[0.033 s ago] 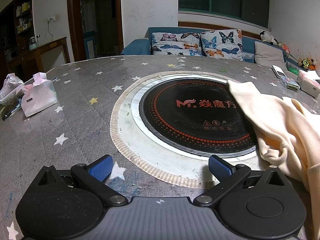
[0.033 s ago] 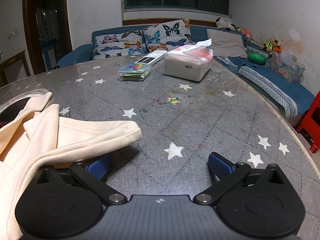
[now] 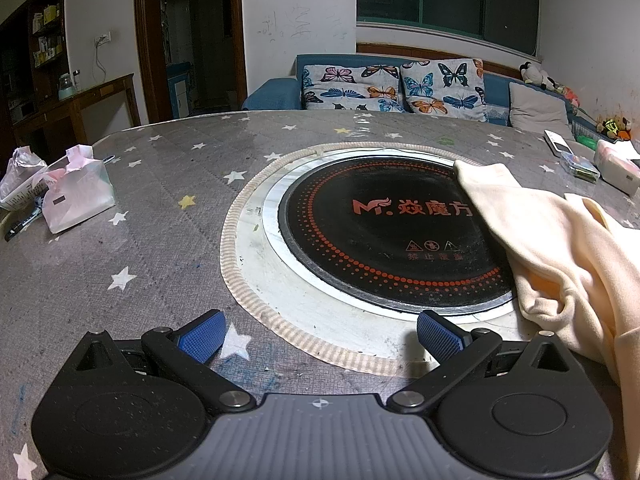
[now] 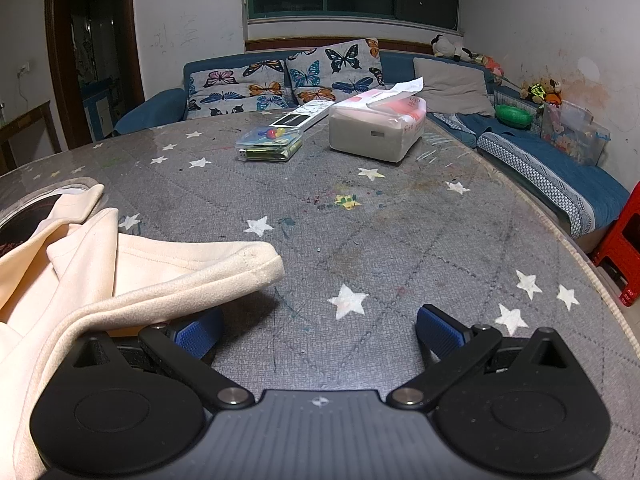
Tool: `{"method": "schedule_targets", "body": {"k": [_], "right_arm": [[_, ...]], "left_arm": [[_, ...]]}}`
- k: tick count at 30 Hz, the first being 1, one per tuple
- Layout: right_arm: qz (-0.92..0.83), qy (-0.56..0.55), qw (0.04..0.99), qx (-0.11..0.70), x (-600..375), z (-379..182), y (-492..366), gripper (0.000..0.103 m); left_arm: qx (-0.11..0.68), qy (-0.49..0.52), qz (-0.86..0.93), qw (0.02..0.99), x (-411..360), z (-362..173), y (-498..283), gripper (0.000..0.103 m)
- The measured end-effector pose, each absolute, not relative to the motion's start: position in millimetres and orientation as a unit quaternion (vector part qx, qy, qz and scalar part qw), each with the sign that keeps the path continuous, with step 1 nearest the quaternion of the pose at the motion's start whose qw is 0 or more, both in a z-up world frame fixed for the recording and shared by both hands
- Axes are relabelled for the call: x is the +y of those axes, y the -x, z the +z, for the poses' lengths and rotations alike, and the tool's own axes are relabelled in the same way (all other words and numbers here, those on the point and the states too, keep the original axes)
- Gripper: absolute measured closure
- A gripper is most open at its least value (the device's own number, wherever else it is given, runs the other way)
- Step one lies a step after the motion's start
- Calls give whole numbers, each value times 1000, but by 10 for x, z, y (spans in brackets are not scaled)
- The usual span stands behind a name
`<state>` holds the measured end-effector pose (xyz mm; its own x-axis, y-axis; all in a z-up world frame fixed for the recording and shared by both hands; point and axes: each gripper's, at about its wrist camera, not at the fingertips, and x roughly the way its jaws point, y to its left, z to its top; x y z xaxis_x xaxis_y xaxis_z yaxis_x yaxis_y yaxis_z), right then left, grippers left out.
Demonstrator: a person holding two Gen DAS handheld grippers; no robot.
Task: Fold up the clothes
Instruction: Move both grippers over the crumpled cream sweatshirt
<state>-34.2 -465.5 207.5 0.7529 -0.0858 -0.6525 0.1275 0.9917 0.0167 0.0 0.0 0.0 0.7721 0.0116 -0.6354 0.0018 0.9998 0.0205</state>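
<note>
A cream-coloured garment (image 3: 560, 248) lies crumpled at the right of the left wrist view, partly over the black round cooktop (image 3: 384, 240). It also shows in the right wrist view (image 4: 120, 264) at the left, with a sleeve cuff (image 4: 264, 268) stretched onto the grey star-patterned tablecloth. My left gripper (image 3: 320, 338) is open and empty, just left of the garment. My right gripper (image 4: 316, 330) is open; cloth drapes over its left finger (image 4: 196, 334), and nothing sits between the pads.
A pink-and-white tissue pack (image 3: 76, 192) and pens sit at the table's left. A tissue pack (image 4: 376, 128), a clear plastic box (image 4: 268, 144) and a remote (image 4: 304, 114) stand at the far side. A red stool (image 4: 620, 248) stands off the table's right edge.
</note>
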Motion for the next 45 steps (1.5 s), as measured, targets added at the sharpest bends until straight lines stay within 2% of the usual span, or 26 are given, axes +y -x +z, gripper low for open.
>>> {"method": "schedule_targets", "body": {"k": [11,20,45], "right_arm": [[-62,-29,935,347,-4664,2141,411,0],[-42,-28,944,326,-4587,2434,779,0],[57,-21,947,315,-3952,2646,1535,0]], "left_arm": [[339,-12,3,941,1,6,0,0],[347,-12,8,938,-29,26,-10,0],[350,-13,-90,932,-686,366,501,0]]}}
